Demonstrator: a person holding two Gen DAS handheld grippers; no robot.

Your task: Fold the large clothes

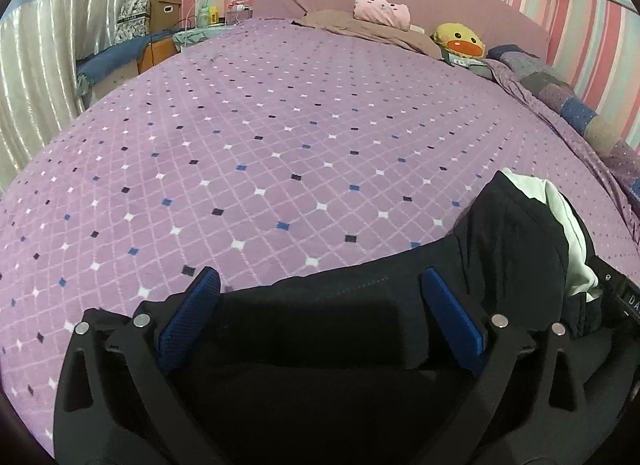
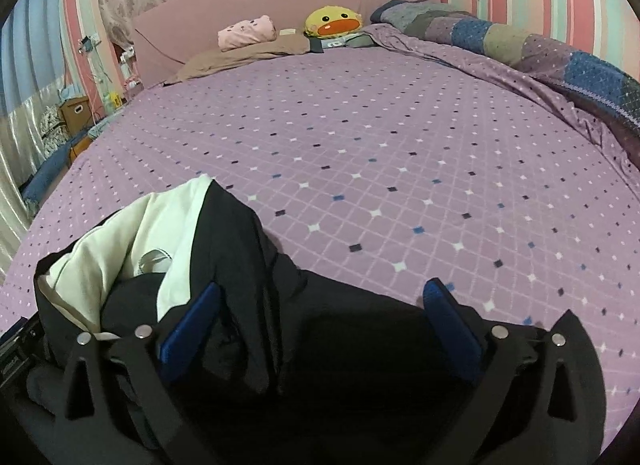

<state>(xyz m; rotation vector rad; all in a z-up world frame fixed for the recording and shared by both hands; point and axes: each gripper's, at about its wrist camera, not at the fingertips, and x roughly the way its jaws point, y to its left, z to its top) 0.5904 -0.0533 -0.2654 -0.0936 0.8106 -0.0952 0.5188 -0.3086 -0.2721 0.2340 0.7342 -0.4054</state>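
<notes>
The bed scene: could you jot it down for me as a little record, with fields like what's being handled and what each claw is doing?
garment: black garment with white lining, bunched at the near edge of the bed
surface: purple diamond-patterned bedspread
left claw: open, fingers apart over the black cloth
right claw: open, fingers apart over the black cloth
by the headboard: yellow duck plush, pink rolled cloth
fold state: not yet folded
</notes>
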